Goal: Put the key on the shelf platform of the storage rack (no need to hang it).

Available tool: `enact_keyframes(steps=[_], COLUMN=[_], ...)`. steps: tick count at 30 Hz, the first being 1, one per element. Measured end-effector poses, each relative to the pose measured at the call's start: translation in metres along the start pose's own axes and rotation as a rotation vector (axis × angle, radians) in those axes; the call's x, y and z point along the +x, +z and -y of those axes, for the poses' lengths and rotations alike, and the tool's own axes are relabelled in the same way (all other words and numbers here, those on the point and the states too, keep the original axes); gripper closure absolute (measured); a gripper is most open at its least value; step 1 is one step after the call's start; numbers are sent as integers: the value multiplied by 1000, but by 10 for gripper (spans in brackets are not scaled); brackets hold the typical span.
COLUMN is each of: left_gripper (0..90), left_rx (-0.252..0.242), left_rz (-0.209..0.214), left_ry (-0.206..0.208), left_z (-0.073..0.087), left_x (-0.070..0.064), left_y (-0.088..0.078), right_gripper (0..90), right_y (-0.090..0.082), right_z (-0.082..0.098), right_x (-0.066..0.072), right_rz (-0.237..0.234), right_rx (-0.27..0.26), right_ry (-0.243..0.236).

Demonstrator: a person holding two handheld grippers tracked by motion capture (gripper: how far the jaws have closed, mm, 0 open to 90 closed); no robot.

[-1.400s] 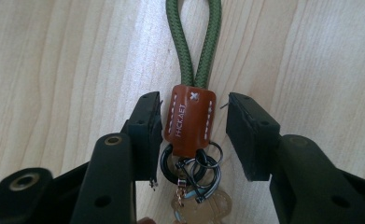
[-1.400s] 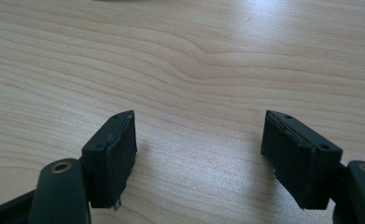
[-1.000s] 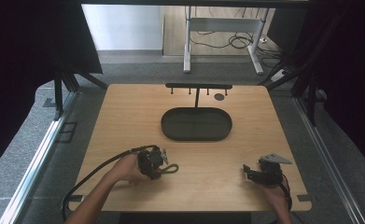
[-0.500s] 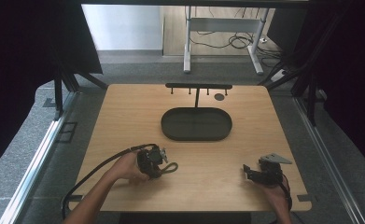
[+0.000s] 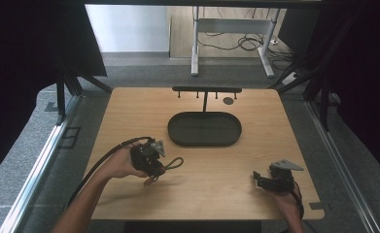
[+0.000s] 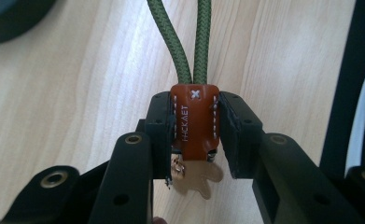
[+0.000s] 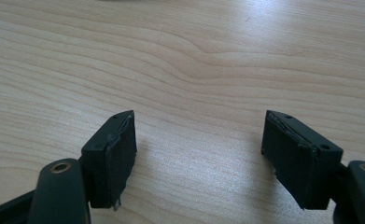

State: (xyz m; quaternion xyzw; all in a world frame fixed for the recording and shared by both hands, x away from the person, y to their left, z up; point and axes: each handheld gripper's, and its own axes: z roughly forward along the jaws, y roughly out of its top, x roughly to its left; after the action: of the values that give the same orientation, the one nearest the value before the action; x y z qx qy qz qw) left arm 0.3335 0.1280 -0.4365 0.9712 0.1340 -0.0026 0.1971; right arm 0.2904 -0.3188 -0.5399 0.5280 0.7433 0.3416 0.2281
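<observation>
A keychain with a brown leather tab (image 6: 195, 119) and a green braided cord loop (image 6: 189, 42) sits between the jaws of my left gripper (image 6: 195, 135). The pads (image 6: 161, 126) press the tab from both sides, so the gripper is shut on it. In the high view the left gripper (image 5: 156, 169) hangs a little above the table's left front, and the green loop (image 5: 174, 162) sticks out to its right. My right gripper (image 5: 258, 178) rests low at the right front. Its jaws (image 7: 199, 144) stand wide open over bare wood with nothing between them.
A dark oval tray (image 5: 204, 130) lies at the table's middle, and its edge shows in the left gripper view (image 6: 12, 18). Behind it stands a low black rack with hooks (image 5: 206, 90), with a small dark disc (image 5: 228, 101) beside it. The black cable (image 5: 100, 162) trails off the table's left front.
My left gripper has risen off the table with the keychain in it, and the green loop has lifted along. The right gripper has stayed where it was.
</observation>
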Motion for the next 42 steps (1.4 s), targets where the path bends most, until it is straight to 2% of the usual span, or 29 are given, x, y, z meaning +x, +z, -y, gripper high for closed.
enact_keyframes(steps=[5,26,29,39,42], left_gripper=[669,669,669,669,669], left_rx=[-11,-48,-62,-63,-83], left_rz=[-16,-28,-20,-11,1], left_ry=[10,22,23,29,24], left_z=[-5,-28,-31,-46,-51], left_x=[1,8,11,19,24], left_y=[-10,-37,-40,-47,-50], right_gripper=[265,264,265,265,265], right_y=[0,-1,0,0,0], right_z=[0,0,0,0,0], right_x=[0,-1,-1,0,0], right_rz=[-1,-5,-4,-4,-3], right_rx=[1,3,0,2,1], right_ry=[1,2,4,5,5])
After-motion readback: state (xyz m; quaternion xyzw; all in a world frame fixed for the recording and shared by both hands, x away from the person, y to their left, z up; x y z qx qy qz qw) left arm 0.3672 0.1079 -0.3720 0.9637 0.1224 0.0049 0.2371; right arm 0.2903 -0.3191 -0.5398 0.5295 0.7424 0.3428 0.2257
